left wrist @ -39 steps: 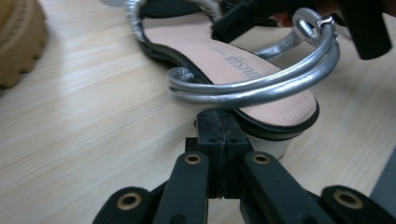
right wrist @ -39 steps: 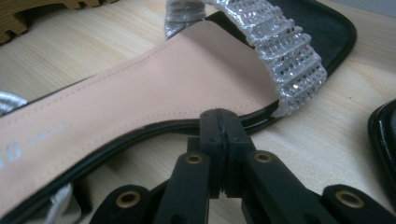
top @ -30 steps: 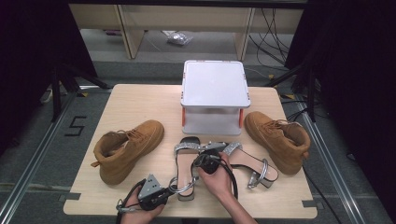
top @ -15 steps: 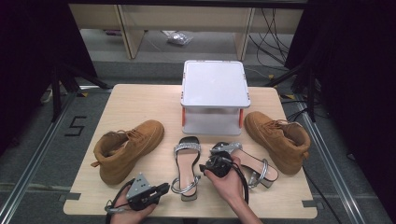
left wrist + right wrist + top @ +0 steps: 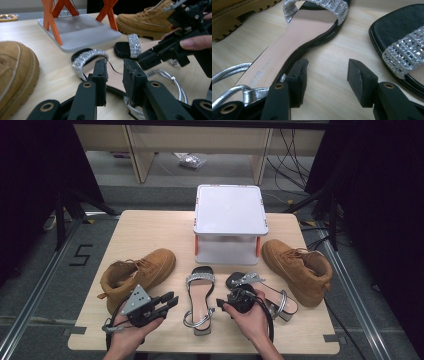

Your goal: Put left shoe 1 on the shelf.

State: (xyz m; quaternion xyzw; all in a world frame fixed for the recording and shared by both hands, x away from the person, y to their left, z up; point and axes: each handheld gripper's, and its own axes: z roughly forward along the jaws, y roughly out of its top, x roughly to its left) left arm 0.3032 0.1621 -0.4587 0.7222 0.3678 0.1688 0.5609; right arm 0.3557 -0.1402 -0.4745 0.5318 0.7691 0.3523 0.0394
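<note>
Both sandals lie side by side on the worktop (image 5: 150, 227) between the boots. The left gripper (image 5: 167, 301) and right gripper (image 5: 223, 304) have just been opening, jaws spread, empty; the left sandal (image 5: 199, 296) and right sandal (image 5: 265, 292) look placed, little left.

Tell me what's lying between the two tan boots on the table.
In the high view, two sparkly-strapped sandals lie between the left boot and the right boot: one sandal near the middle, the other sandal toward the right boot, partly under the right gripper.

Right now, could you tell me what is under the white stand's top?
Under the stand's top: orange legs and its bare white base in front. The rear of the base is covered.
</note>
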